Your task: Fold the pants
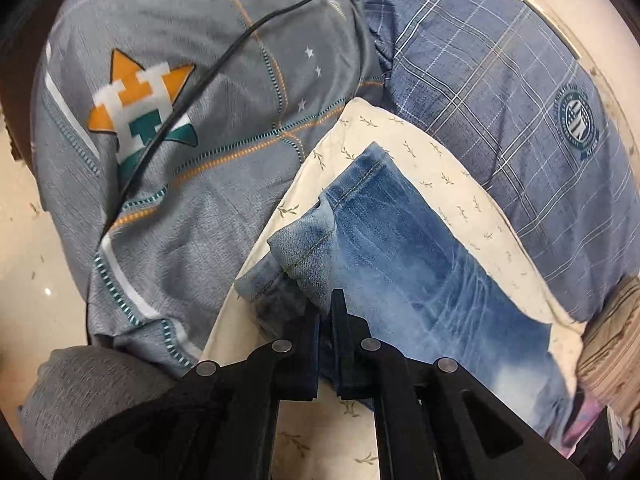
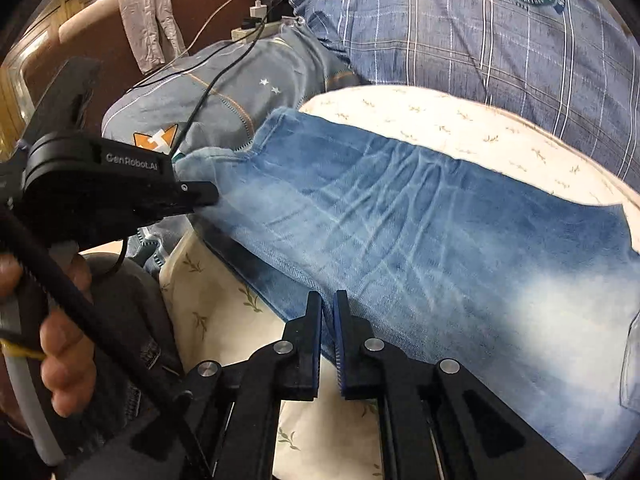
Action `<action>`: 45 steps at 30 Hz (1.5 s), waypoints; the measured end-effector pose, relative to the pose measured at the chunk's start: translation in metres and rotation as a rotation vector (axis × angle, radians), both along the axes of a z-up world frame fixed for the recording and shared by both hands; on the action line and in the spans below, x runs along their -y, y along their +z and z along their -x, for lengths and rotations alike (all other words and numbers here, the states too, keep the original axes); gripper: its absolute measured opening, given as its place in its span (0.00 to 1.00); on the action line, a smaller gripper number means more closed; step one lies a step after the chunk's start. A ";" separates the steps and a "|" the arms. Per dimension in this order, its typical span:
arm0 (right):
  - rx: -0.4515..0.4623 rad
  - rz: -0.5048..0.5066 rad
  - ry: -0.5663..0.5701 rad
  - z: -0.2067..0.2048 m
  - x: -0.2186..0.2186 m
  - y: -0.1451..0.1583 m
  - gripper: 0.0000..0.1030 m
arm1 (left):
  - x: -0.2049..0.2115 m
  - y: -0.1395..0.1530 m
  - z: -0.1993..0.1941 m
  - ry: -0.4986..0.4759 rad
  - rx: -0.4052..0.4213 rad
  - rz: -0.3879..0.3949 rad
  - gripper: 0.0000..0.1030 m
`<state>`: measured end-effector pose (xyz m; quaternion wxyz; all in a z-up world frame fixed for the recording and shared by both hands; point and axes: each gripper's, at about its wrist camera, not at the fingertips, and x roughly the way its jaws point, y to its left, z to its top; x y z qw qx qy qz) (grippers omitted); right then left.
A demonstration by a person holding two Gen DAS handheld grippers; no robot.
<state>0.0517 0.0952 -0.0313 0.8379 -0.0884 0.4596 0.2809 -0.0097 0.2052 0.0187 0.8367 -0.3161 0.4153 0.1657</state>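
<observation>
Cream leaf-print pad (image 2: 460, 128) on bed, under jeans (image 2: 400, 232); plaid pillow (image 2: 460, 32) probably behind.

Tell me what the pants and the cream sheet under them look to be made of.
Pants: blue denim, matte and faded; twill weave, whitish wear creases and stitched hems show it. Cream sheet: thin woven fabric, probably cotton, matte, printed with small olive sprigs; the fibre cannot be confirmed by look.

A home bedroom: patterned bedding (image 1: 180, 200), plaid pillow (image 1: 500, 100), charger cables (image 2: 224, 12).
</observation>
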 end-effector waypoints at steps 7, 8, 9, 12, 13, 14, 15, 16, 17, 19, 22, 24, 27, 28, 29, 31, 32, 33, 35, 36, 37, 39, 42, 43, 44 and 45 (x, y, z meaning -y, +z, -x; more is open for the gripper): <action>-0.046 0.013 0.006 -0.003 0.003 -0.023 0.10 | 0.026 -0.012 -0.017 0.007 -0.191 -0.131 0.12; -0.045 0.000 0.007 0.000 0.005 -0.021 0.12 | 0.029 -0.010 -0.017 0.005 -0.192 -0.145 0.12; -0.068 -0.023 0.005 0.000 0.010 -0.015 0.18 | 0.032 -0.004 -0.012 0.007 -0.154 -0.154 0.12; -0.088 -0.157 -0.035 0.002 0.040 0.017 0.49 | 0.038 0.018 0.006 0.026 -0.002 -0.191 0.32; -0.074 -0.203 -0.070 0.005 0.059 0.032 0.62 | 0.042 0.025 0.012 0.028 0.043 -0.210 0.40; -0.062 -0.245 -0.103 0.007 0.078 0.044 0.65 | 0.051 0.034 0.018 0.024 0.095 -0.259 0.42; -0.053 -0.274 -0.128 0.010 0.094 0.052 0.65 | 0.059 0.038 0.022 0.014 0.119 -0.301 0.43; -0.049 -0.301 -0.156 0.012 0.113 0.060 0.65 | 0.068 0.042 0.026 -0.009 0.140 -0.343 0.45; -0.046 -0.336 -0.198 0.016 0.140 0.068 0.65 | 0.081 0.046 0.028 -0.049 0.162 -0.373 0.45; -0.023 -0.387 -0.279 0.023 0.184 0.077 0.67 | 0.107 0.051 0.029 -0.169 0.201 -0.385 0.45; 0.012 -0.434 -0.445 0.030 0.252 0.081 0.68 | 0.157 0.059 0.028 -0.370 0.253 -0.384 0.48; 0.041 -0.454 -0.560 0.032 0.293 0.081 0.69 | 0.194 0.063 0.025 -0.500 0.270 -0.354 0.48; 0.072 -0.467 -0.722 0.034 0.342 0.079 0.69 | 0.247 0.068 0.019 -0.685 0.285 -0.287 0.50; 0.069 -0.475 -0.761 0.035 0.356 0.080 0.69 | 0.267 0.068 0.017 -0.746 0.284 -0.277 0.50; 0.070 -0.480 -0.789 0.035 0.366 0.082 0.69 | 0.284 0.069 0.017 -0.795 0.285 -0.281 0.50; 0.074 -0.491 -0.842 0.037 0.386 0.084 0.70 | 0.315 0.069 0.016 -0.890 0.289 -0.312 0.51; 0.069 -0.505 -0.869 0.037 0.399 0.084 0.72 | 0.330 0.069 0.016 -0.940 0.289 -0.332 0.53; 0.068 -0.523 -0.885 0.038 0.407 0.082 0.77 | 0.349 0.068 0.015 -0.994 0.288 -0.357 0.53; 0.064 -0.575 -0.928 0.044 0.423 0.075 0.80 | 0.379 0.063 0.010 -1.084 0.284 -0.394 0.56; 0.047 -0.610 -0.957 0.047 0.435 0.068 0.80 | 0.395 0.058 0.007 -1.133 0.279 -0.409 0.56; 0.030 -0.641 -0.973 0.048 0.441 0.062 0.80 | 0.408 0.053 0.006 -1.172 0.273 -0.425 0.56; 0.000 -0.701 -1.004 0.053 0.455 0.050 0.80 | 0.431 0.042 0.006 -1.249 0.278 -0.459 0.56; -0.037 -0.768 -1.020 0.054 0.468 0.039 0.80 | 0.462 0.026 -0.001 -1.361 0.282 -0.484 0.56; -0.038 -0.784 -1.021 0.054 0.470 0.038 0.81 | 0.465 0.018 -0.010 -1.386 0.271 -0.491 0.57; -0.043 -0.793 -1.024 0.054 0.471 0.036 0.81 | 0.469 0.006 -0.018 -1.409 0.251 -0.505 0.58; -0.051 -0.800 -1.027 0.053 0.472 0.035 0.81 | 0.481 -0.004 -0.020 -1.428 0.222 -0.527 0.58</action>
